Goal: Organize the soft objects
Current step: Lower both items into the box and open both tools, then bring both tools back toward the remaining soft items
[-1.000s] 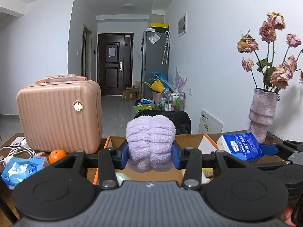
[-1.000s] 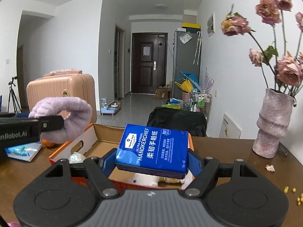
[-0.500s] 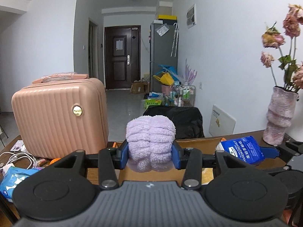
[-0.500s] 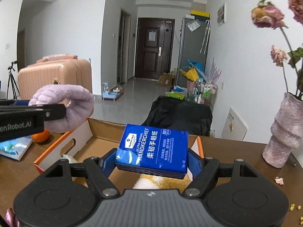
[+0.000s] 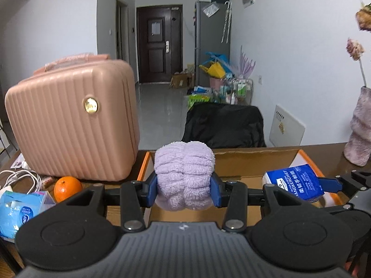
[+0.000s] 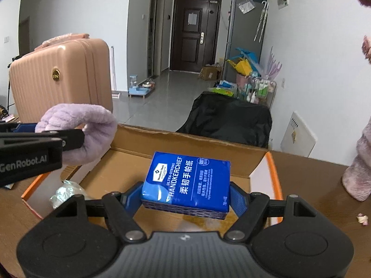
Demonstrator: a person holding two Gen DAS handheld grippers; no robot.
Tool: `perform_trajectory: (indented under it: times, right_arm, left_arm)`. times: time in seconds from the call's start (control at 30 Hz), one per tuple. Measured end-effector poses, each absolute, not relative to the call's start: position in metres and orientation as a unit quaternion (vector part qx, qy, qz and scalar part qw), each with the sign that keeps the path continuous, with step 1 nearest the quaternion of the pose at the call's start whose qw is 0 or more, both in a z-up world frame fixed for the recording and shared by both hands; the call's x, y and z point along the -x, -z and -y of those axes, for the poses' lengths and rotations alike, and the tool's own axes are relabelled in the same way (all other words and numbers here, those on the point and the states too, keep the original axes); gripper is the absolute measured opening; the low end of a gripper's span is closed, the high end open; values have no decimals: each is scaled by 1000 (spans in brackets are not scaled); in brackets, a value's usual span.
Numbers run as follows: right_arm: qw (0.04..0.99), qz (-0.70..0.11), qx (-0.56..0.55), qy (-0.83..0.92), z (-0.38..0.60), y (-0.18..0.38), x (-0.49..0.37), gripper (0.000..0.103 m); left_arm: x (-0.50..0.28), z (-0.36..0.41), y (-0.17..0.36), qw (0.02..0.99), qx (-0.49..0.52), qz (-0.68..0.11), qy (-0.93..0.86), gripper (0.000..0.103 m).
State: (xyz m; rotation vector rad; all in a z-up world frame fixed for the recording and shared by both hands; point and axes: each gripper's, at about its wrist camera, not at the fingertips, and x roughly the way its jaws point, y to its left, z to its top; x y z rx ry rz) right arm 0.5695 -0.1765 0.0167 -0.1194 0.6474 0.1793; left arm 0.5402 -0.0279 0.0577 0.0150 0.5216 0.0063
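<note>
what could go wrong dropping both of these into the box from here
1. The tissue pack is gripped near its back end, most of it sticking out past the right gripper; it could tip on release and land on edge.
2. The fluffy purple headband in the left gripper hangs near the cardboard box wall and might drape over it.
3. Both grippers sit close together and could bump.

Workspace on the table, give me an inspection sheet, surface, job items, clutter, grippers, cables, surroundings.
Surface: brown table, crumbs at its right edge.
Job's things: purple fluffy band; blue handkerchief pack; open cardboard box below both.
Clutter: pink suitcase, orange, wipes pack, fuzzy vase.
Grippers: left gripper shut on the band; right gripper shut on the pack.
Cables: white cable by the suitcase.
Surroundings: hallway, dark door, black-covered chair.
</note>
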Motion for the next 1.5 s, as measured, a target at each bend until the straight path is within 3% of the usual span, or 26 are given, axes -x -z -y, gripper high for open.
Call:
perform_trajectory:
  times: [0.33,0.43,0.5,0.8,1.5]
  right_arm:
    - [938,-325,67,-105,170,-8,-581,75]
    - [937,-328,71,-102,170,-7,-580,83]
    - [937,-326,72,-99,171,-7,-581,90]
    - [938,-327,82,-84,175,-6,-572,100]
    - [944,-311,79,-72,195,-33,-510,102]
  left_arm:
    - [-555,22,-38,959,-5,-284,-6,46]
    - [-555,21,-37,957,-3,-290,1,52]
    - [-555,21,-36,957,-7,-292,-2,68]
    - [-543,16,-41,961,-22,-274,-20,101]
    - [-490,11,-67,964,-26,-262,-29,103]
